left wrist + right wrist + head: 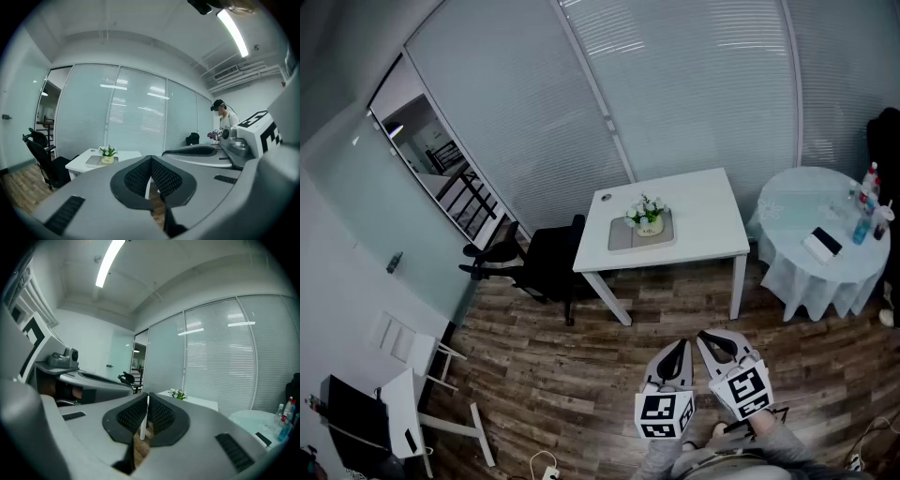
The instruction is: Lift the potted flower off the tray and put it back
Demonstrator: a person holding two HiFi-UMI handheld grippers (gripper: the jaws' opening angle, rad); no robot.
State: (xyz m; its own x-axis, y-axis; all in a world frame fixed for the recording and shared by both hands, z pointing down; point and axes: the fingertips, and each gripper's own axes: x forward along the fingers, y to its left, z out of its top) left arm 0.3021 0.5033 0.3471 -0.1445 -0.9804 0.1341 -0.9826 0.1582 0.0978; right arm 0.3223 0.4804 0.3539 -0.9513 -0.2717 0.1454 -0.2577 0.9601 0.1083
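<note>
A wood-plank floor (581,375) and a wall of closed white blinds (694,84) surround one white rectangular surface (703,211) at the centre of the head view. On it lies one flat grey tray (623,236). The single potted flower (648,217), with white blooms in a pale pot, stands upright on that tray. One black office chair (548,264) sits just left of the surface. One round table with a pale cloth (806,272) stands at the right edge of the frame. Two tongs show side by side at the bottom centre, well apart from the surface: the left tongs (679,347) and the right tongs (706,336). Both are clenched, with nothing between their jaws.
</note>
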